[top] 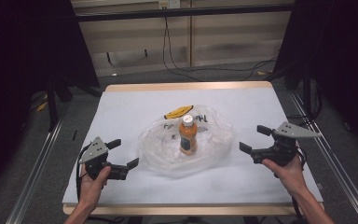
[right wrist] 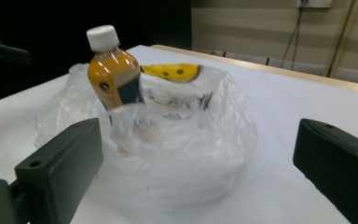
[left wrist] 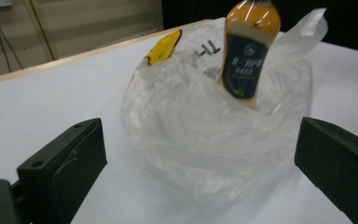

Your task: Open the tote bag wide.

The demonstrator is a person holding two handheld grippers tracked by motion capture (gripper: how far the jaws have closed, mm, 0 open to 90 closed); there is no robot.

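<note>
An orange drink bottle [top: 188,136] with a white cap and dark label stands upright inside a crumpled clear plastic bag [top: 158,149] in the middle of the white table [top: 121,102]. The bag carries black print and a yellow patch [top: 177,112] at its far side. My left gripper [top: 125,153] is held left of the bag, open, with nothing between its jaws. On the other side my right gripper [top: 250,138] is open too, apart from the bag. In the left gripper view the bottle [left wrist: 249,51] and bag [left wrist: 205,135] lie ahead; in the right gripper view the bottle [right wrist: 114,74] leans left, bag [right wrist: 182,149] around it.
The table has a wooden edge [top: 186,86] at the far side. Metal rails [top: 37,163] run along both sides of the table on the floor. Cables [top: 200,70] lie on the floor beyond, in front of a pale wall panel.
</note>
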